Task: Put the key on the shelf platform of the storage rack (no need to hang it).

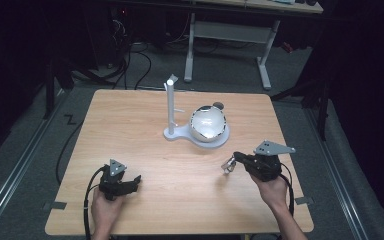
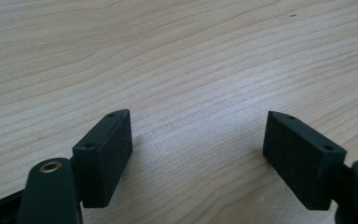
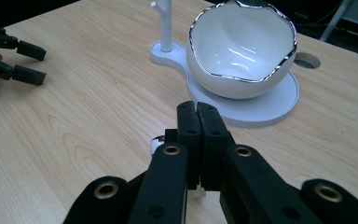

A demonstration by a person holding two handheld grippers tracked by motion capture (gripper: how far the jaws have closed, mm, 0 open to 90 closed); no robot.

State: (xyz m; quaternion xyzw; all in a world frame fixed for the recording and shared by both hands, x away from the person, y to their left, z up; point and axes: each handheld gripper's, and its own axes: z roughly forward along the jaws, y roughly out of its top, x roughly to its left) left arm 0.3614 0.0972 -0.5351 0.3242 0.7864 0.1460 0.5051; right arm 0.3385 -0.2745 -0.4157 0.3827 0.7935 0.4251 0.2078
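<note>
A dark room with a grey floor is seen around a pale wooden table (image 1: pixel 145 125), and a white-legged desk (image 1: pixel 227 37) stands well behind it among cables. Near the table's far middle a white stand (image 1: pixel 180 134) is set, with a thin post (image 1: pixel 170 107) rising from one end and a white, silver-rimmed bowl (image 1: pixel 208 124) seated on its round end; a small round hole (image 3: pixel 307 60) in the tabletop is shown just beyond the bowl. Bare wood lies between both grippers and the stand. The left gripper (image 1: pixel 135 181) is held low at the near left, its jaws spread wide over bare wood. The right gripper (image 1: pixel 236 156) is held at the near right, its jaws pressed together; a small shiny thing (image 1: pixel 227 165) is seen at its tip in the high view, while the right gripper view gives only a white scrap (image 3: pixel 155 144) beside the jaws, so what it is cannot be told.
</note>
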